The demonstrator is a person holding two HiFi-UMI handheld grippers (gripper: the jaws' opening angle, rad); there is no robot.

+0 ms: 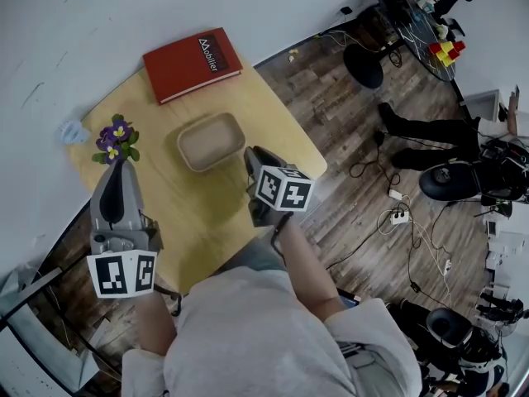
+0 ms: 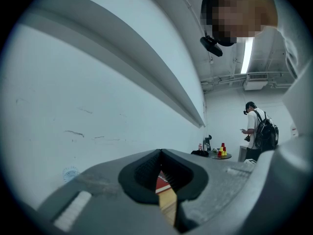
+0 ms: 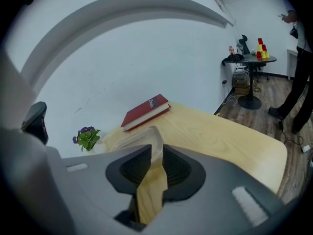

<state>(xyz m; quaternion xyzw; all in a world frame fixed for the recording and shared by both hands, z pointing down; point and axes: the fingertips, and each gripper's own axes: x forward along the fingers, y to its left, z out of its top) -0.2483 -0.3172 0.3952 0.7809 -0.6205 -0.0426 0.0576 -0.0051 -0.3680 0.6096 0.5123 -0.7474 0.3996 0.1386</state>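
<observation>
Two claws hang over a wooden counter (image 1: 273,114), and neither holds anything. The left claw (image 1: 117,169) has its jaws closed, tips meeting, with nothing caught between them. Below the tips a thin wedge of gap shows only a strip of red cover and bare wood. Just ahead of this claw stands a small plant (image 1: 116,141) with purple and yellow flowers; it is very near, but I cannot tell whether they touch.

The right claw (image 1: 252,157) has its jaws a narrow slit apart and empty. Directly ahead of its tips lies a shallow beige tray (image 1: 183,145), whose nearest corner shows through the slit. The tray sits between the two claws, ahead and to the left of the right one and to the right of the left one. A red book (image 1: 192,63) lies flat beyond the tray, well ahead of both claws, near the counter's far edge by the white wall.

Far off to the right of the right claw, red and yellow cups (image 1: 446,52) are stacked on a round table (image 3: 249,58).
</observation>
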